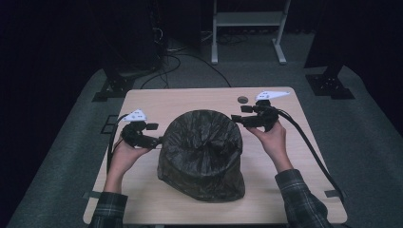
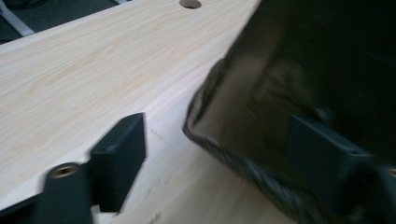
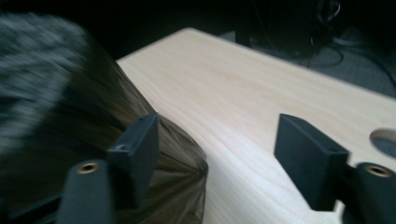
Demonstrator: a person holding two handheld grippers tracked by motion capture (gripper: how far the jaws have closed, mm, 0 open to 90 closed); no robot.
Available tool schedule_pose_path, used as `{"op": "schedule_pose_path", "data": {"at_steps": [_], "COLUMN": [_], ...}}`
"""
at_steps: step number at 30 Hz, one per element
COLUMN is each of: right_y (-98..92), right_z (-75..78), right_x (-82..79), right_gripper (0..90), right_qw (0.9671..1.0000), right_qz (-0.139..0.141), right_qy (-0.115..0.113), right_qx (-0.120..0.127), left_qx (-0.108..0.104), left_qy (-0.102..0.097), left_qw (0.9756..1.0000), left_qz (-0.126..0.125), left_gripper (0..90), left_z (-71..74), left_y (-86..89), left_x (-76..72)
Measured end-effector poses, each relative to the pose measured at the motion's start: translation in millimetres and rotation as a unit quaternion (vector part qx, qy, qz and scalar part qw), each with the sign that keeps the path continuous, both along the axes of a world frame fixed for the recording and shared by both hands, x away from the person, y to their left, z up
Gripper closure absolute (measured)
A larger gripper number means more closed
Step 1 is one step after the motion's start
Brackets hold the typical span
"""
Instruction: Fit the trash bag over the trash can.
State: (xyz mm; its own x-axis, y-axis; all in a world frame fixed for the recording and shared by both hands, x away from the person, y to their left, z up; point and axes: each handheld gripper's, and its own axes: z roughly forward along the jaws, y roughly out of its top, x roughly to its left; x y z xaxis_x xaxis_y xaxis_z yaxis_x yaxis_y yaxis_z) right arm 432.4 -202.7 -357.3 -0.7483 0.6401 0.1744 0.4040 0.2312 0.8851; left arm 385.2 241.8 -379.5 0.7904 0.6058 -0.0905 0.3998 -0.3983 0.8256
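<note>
L gripper (image 1: 159, 140) sits at the left rim of the bin (image 1: 202, 156) w/ jaws wide, nothing pinched – rim edge just between them. The bin, mid-table (image 1: 142, 190), is covered by a dark bag. R gripper (image 1: 236, 118) at the right rim, jaws also spread, bag film beside one pad. Lining looks mostly done; tidying the rim prob. remains.

Both hands hold grippers, left gripper (image 1: 159, 139) and right gripper (image 1: 236, 118), fingers apart
</note>
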Motion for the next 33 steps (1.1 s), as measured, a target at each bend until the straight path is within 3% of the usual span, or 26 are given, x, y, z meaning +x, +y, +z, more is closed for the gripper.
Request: {"op": "schedule_pose_path", "data": {"at_steps": [4,7,12,17,21,22,24,28,33], "right_y": [-7.0,-9.7,-6.9,1.8,15.0,17.6,25.5,40.1,60.3], "right_z": [19.9,34.4,57.1,70.9,79.8,80.9,83.3,84.2,77.2], "right_x": [-11.8,-23.5,-45.9,-60.3,-70.6,-72.2,-76.2,-79.5,-77.9], "right_gripper": [17.0,12.7,12.7,11.0,10.3,10.3,10.3,10.2,10.3], "right_qw": [0.9997,0.9984,0.9949,0.9914,0.9889,0.9885,0.987,0.9841,0.9766], "right_qz": [0.009,0.031,0.065,0.099,0.125,0.128,0.138,0.152,0.178], "right_qy": [-0.013,-0.029,-0.067,-0.079,-0.079,-0.079,-0.081,-0.079,-0.07], "right_qx": [0.02,0.038,0.038,0.033,0.012,0.005,-0.013,-0.046,-0.097], "left_qx": [0.002,0.004,0.031,0.049,0.066,0.086,0.097,0.105,0.116], "left_qy": [-0.004,-0.006,-0.013,-0.014,-0.007,-0.005,0.002,0.015,0.028], "left_qw": [1.0,0.9997,0.9982,0.9973,0.9961,0.9944,0.9931,0.9916,0.9896], "left_qz": [-0.005,-0.025,-0.05,-0.053,-0.059,-0.062,-0.066,-0.073,-0.08], "left_gripper": [1.2,0.0,0.0,0.0,0.0,0.0,0.0,0.0,0.0], "left_z": [0.0,-2.7,-12.2,-28.6,-47.9,-54.6,-61.8,-76.4,-87.8], "left_y": [12.2,16.0,15.7,15.9,11.4,8.5,5.5,0.3,-3.1], "left_x": [-18.3,-34.7,-63.5,-80.9,-90.4,-92.8,-94.7,-95.8,-94.7]}}
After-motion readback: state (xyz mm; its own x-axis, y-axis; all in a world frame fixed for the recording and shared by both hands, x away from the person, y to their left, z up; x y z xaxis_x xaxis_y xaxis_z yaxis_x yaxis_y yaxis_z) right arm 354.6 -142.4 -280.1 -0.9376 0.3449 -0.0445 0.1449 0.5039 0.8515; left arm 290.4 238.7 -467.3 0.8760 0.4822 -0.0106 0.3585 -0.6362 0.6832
